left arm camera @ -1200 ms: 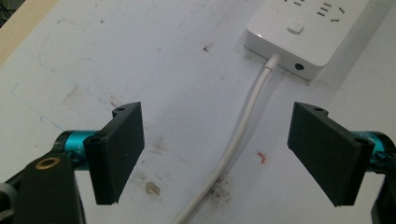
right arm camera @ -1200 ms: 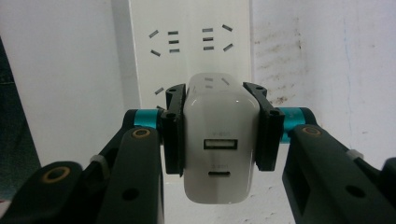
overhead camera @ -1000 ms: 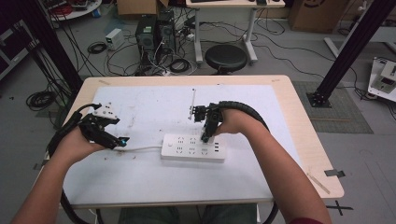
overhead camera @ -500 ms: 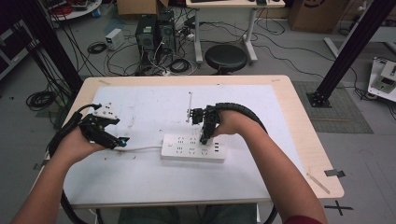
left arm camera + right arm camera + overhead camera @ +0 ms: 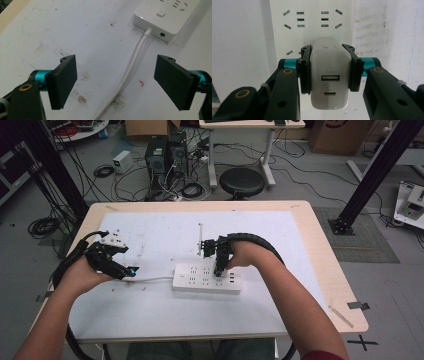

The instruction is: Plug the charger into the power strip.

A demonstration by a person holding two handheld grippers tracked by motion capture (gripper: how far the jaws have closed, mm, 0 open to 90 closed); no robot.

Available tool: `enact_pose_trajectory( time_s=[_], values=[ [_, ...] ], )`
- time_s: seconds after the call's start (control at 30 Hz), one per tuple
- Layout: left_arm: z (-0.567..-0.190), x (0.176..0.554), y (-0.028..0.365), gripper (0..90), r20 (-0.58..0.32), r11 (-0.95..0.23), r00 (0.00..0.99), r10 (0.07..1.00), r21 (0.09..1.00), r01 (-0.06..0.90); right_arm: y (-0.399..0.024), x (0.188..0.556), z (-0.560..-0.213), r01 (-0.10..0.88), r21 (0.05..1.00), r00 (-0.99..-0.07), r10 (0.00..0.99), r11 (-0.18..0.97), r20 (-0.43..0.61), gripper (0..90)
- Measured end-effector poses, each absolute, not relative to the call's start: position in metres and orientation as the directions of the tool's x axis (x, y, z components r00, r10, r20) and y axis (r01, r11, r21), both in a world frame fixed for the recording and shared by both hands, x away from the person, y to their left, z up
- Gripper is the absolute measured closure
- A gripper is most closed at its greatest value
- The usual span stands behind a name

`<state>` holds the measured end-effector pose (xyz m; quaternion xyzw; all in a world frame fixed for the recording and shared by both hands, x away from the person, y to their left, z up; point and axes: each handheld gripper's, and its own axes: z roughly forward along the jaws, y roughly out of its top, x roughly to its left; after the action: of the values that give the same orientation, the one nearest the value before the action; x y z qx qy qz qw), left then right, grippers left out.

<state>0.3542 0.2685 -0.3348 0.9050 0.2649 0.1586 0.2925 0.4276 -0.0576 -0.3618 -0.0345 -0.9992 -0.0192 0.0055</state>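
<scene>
Right gripper view: right gripper [image 5: 329, 72] pinching glossy white rounded charger [image 5: 330, 75] over slotted white power strip [image 5: 312, 30]; left gripper [image 5: 125, 82] spreading wide beside strip's smooth cord [image 5: 130, 72].

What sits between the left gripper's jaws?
The power strip's white cord, lying untouched on the table between the open left gripper's jaws, in its own view.

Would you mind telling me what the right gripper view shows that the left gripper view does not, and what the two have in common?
The right gripper view alone shows a white charger with two ports, clamped between the jaws of the right hand-held gripper over the sockets. The left gripper view alone shows the strip's white cable running between the wide-open jaws of the left hand-held gripper, plus the strip's button. Both show the white power strip lying on the scuffed white table surface.
</scene>
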Motion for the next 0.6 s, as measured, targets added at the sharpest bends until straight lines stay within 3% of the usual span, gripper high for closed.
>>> enact_pose_trajectory(
  time_s=[0.2,0.6],
  values=[
    [-0.3327,0.3547,0.2708,18.8,0.14,-0.687,0.804,0.578,0.615,0.387,-0.0488,0.4241,-0.3658,0.05,-0.005,-0.999,0.05,0.999,-0.009,64.0],
    [-0.3358,0.3532,0.2665,18.8,0.137,-0.694,0.812,0.567,0.61,0.382,-0.0529,0.4257,-0.3658,0.064,0.022,-0.998,0.064,0.998,-0.003,63.7]
  ],
)
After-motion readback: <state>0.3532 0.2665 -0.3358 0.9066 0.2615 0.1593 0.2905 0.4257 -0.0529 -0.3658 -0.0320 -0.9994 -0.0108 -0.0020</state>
